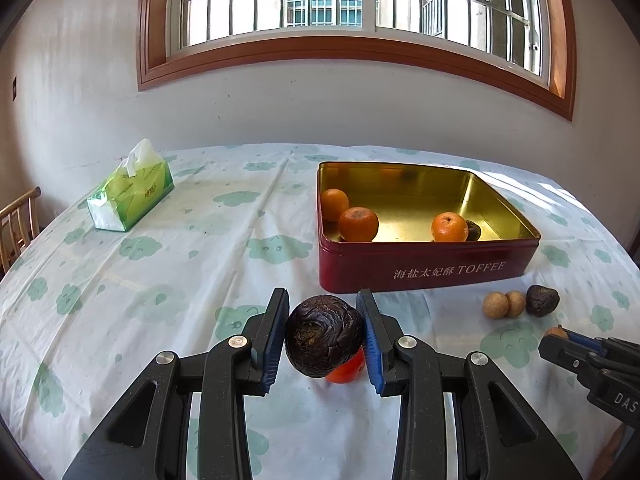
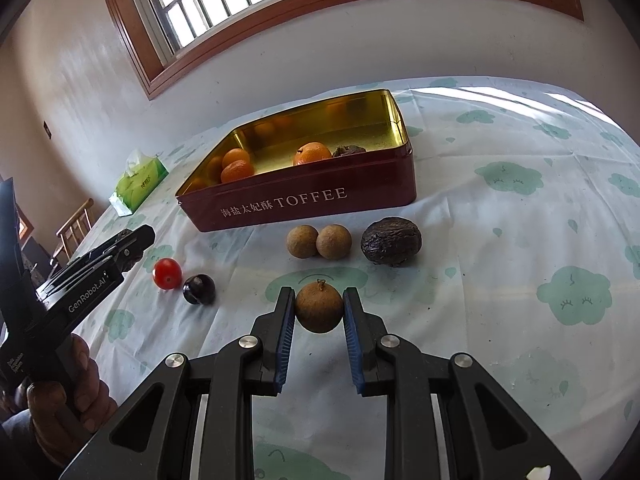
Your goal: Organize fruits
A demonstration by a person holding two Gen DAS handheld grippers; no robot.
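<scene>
My left gripper (image 1: 323, 298) is shut on a dark, wrinkled passion fruit (image 1: 323, 336), held just above a red tomato (image 1: 347, 370) on the tablecloth. My right gripper (image 2: 319, 295) is shut on a brown longan (image 2: 319, 308) low over the table. Ahead stands an open red toffee tin (image 1: 420, 268) (image 2: 304, 204) with a gold inside, holding three oranges (image 1: 359, 224) and a dark fruit (image 1: 474, 231). Before the tin lie two longans (image 2: 302, 241) and a second passion fruit (image 2: 391, 241). The tomato (image 2: 167, 274) and a smooth dark fruit (image 2: 199, 289) sit near the left gripper (image 2: 136, 240).
A green tissue pack (image 1: 130, 194) lies at the far left of the table, by the wall. A wooden chair (image 1: 16, 224) stands off the table's left edge. A person's hand (image 2: 68, 392) grips the left tool's handle. A barred window sits above the wall.
</scene>
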